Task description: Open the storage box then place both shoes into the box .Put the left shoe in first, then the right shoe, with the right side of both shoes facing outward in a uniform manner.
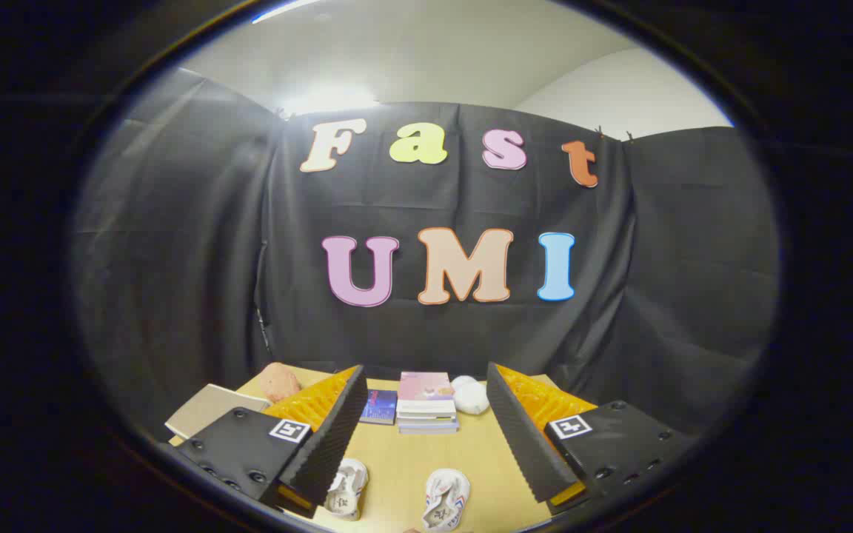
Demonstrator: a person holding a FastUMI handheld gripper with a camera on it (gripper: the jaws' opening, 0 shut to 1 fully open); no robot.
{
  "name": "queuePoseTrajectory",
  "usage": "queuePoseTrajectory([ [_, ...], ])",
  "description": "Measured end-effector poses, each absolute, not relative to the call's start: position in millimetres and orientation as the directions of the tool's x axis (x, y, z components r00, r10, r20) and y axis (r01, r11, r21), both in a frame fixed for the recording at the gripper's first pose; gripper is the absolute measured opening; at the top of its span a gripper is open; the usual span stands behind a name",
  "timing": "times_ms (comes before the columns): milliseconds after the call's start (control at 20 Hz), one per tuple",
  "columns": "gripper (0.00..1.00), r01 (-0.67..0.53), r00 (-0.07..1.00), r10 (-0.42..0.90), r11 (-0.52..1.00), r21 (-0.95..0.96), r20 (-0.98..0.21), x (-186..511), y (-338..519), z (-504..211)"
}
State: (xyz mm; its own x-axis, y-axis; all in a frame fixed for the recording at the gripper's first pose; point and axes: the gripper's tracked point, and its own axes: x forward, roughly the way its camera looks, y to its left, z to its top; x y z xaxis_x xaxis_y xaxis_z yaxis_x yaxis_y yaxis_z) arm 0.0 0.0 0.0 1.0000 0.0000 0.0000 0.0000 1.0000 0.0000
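Note:
Two small white shoes lie on the wooden table (404,451) between my fingers. One shoe (346,488) is close to the left finger, the other shoe (445,500) nearer the right one. Both show their open tops and have red and blue trim. My gripper (426,437) is open, held above the table, with nothing between its fingers. A beige lidded box (208,411) sits at the table's left side, partly hidden behind the left finger.
A stack of books (426,403) stands at the back middle of the table, with a dark blue book (380,407) beside it. A white soft item (469,394) lies to the right of the stack. A pinkish plush item (278,381) rests at the back left.

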Motion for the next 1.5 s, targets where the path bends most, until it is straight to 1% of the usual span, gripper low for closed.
queuePoseTrajectory([
  [550,1.00,0.006,1.000,-0.006,1.000,0.010,0.000,-2.1,-2.2,1.8],
  [900,1.00,-0.006,1.000,0.006,1.000,0.023,0.020,-9.5,0.1,4.9],
  [1200,1.00,-0.075,0.996,0.070,0.991,0.112,0.052,-26.0,23.7,-8.2],
  [1400,0.99,-0.145,0.989,0.134,0.959,0.242,0.064,-35.3,49.1,-29.2],
  [1500,0.99,-0.203,0.979,0.185,0.923,0.327,0.086,-40.0,65.0,-39.4],
])
